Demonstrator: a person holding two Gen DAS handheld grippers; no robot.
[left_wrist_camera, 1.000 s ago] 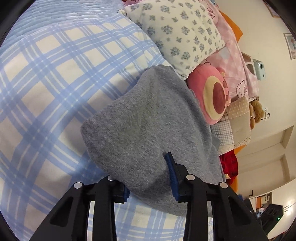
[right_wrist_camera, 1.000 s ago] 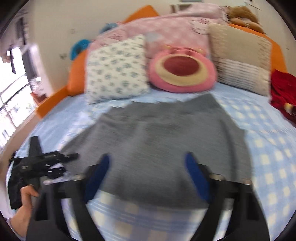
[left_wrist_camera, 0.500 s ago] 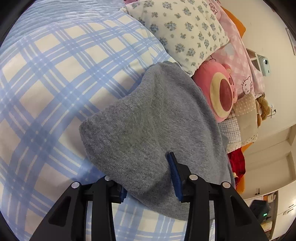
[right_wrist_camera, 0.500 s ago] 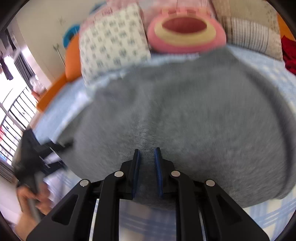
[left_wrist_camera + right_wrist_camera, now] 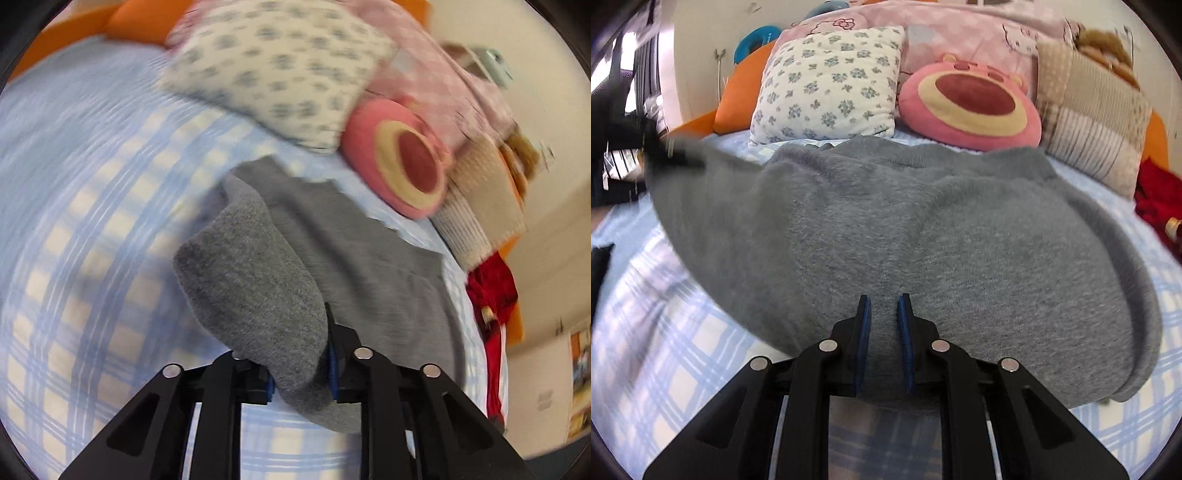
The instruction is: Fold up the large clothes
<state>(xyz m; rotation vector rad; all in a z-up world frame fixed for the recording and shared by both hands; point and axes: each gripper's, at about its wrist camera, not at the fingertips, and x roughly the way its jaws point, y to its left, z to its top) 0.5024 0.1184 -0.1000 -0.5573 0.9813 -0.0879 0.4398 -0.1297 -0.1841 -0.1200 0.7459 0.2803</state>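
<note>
Bed's blue plaid sheet [image 5: 683, 354] fills both my views. Grey sweater [image 5: 923, 236] lies spread across it, far edge just short of the floral pillow [image 5: 831, 81] and pink plush cushion [image 5: 971, 103]. My left gripper [image 5: 301, 369], jaws just closed, clamps a raised corner. My right gripper [image 5: 882, 339] pinches the near hem, pads nearly together.

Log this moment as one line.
left tongs: shut on sweater corner, lifted | right tongs: shut on near hem | bed: sweater spread
</note>
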